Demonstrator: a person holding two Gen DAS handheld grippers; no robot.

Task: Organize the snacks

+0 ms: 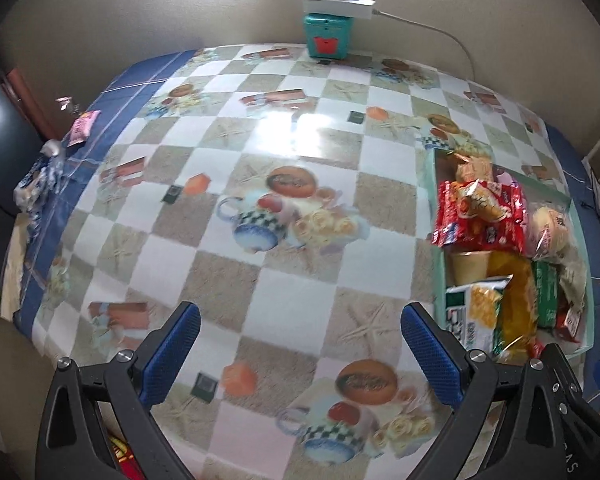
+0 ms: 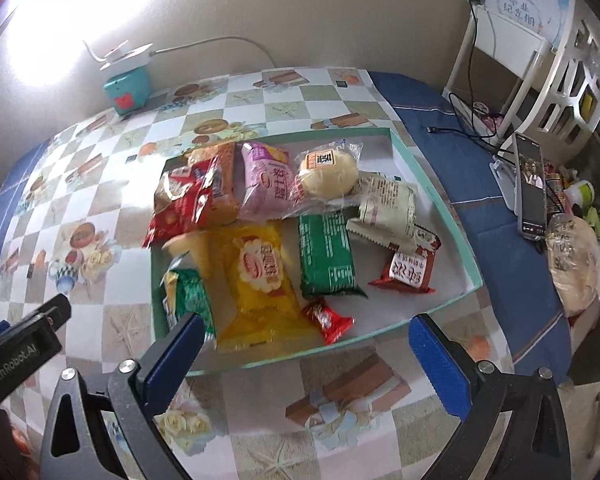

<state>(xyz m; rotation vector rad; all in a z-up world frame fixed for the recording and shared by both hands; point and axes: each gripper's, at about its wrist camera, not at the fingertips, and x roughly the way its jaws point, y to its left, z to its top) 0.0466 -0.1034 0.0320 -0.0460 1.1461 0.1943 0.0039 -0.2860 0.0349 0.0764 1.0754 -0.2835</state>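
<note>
While both tongs are hanging wide open and holding nothing, the left gripper (image 1: 300, 346) and right gripper (image 2: 306, 354) are facing snack packets (image 2: 260, 276) lying in the tray (image 2: 440, 200); probably light, crinkly, slippery, crushable — better pinching a sealed edge.

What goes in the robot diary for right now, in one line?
left gripper: open, empty, over tablecloth | right gripper: open, empty, near tray | snacks piled in tray
</note>
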